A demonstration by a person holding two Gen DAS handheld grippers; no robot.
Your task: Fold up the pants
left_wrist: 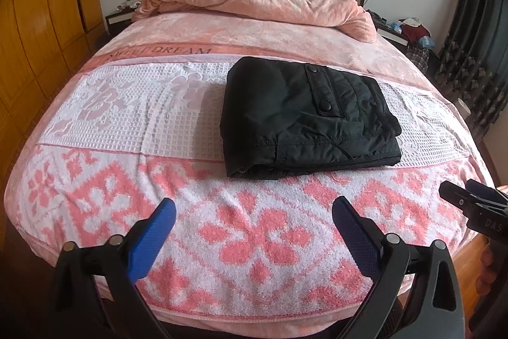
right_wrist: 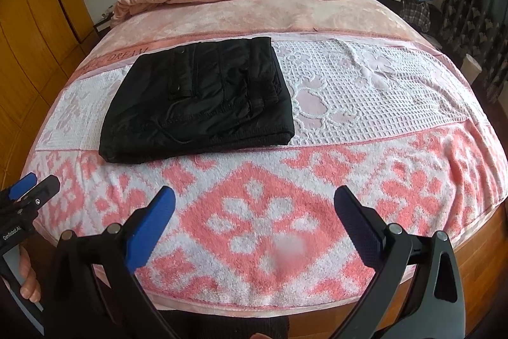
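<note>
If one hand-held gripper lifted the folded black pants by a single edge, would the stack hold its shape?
Probably not. The black pants lie as loose layers with nothing pinning them, so they would likely unfold and droop. The fabric has a slight sheen, so layers may slide. The towel beneath looks nubby, so pushing may drag and bunch them.
</note>
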